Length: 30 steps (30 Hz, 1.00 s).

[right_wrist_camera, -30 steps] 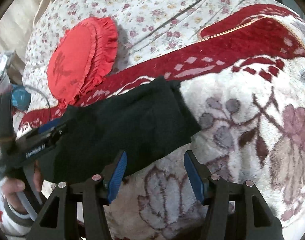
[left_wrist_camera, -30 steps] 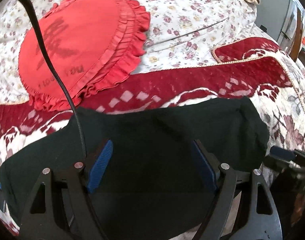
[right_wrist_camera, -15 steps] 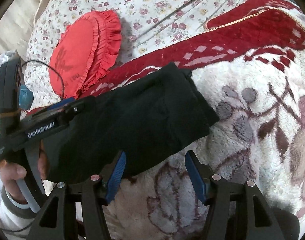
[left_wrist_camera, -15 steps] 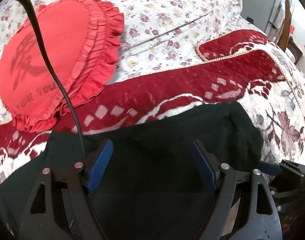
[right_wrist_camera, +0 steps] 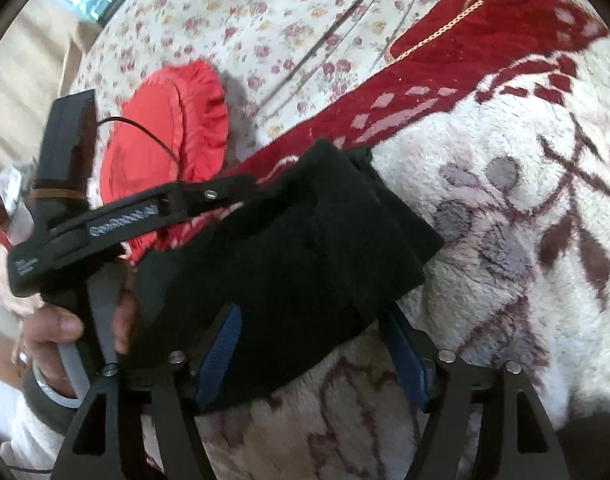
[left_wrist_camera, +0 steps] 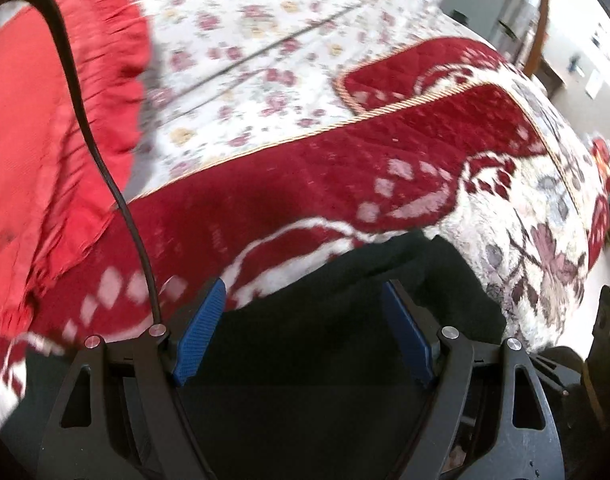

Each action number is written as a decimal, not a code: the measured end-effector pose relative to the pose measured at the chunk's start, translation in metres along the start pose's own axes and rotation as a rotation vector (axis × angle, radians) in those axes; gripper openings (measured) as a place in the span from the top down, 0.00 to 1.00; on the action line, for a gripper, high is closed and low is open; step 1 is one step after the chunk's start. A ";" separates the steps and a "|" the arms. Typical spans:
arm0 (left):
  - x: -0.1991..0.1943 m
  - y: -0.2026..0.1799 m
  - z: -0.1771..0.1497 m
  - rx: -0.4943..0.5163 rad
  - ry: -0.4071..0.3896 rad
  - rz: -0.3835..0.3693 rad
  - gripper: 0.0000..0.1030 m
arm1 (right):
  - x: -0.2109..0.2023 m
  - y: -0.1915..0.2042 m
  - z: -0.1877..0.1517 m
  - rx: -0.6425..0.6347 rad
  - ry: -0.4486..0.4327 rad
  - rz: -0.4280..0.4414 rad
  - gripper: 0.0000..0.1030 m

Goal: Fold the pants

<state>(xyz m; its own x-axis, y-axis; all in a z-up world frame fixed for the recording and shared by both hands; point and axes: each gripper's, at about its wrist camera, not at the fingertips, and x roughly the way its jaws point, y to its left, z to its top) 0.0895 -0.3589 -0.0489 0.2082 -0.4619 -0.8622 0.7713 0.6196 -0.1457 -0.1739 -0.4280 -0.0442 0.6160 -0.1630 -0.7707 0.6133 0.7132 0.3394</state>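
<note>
Both tools stand with blue pads wide apart, clamping nothing. The left tool (left_wrist_camera: pixel 303 334) hovers over the folded black fabric pants (right_wrist_camera: pixel 289 256), which lie on the red-and-white plush blanket (right_wrist_camera: pixel 505 208) covering the bed; the right tool (right_wrist_camera: pixel 313 354) straddles their near edge. Beyond the pants lies a red ruffled round cushion (right_wrist_camera: pixel 169 128), blurred in the left view.

Black left gripper (left_wrist_camera: pixel 303 336), blue ribbed fingers (left_wrist_camera: pixel 199 334) (silver screws), black cable (left_wrist_camera: pixel 101 152); white sleeve (right_wrist_camera: pixel 29 440).

The soft black fabric pants (right_wrist_camera: pixel 289 240) lie folded into a thick, layered bundle, spreading ahead of and between the right jaws, and likewise between the left jaws (left_wrist_camera: pixel 345 340).
</note>
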 end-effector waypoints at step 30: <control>-0.115 0.107 -0.033 -0.215 -0.217 -0.042 0.76 | -0.003 0.146 0.013 -0.471 -0.059 0.190 0.89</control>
<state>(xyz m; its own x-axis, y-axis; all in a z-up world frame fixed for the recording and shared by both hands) 0.1282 -0.2189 0.0184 0.3200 -0.6007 -0.7327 0.6422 0.7061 -0.2984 -0.0796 -0.3321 0.0142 0.7303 -0.0296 -0.6825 0.2067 0.9618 0.1795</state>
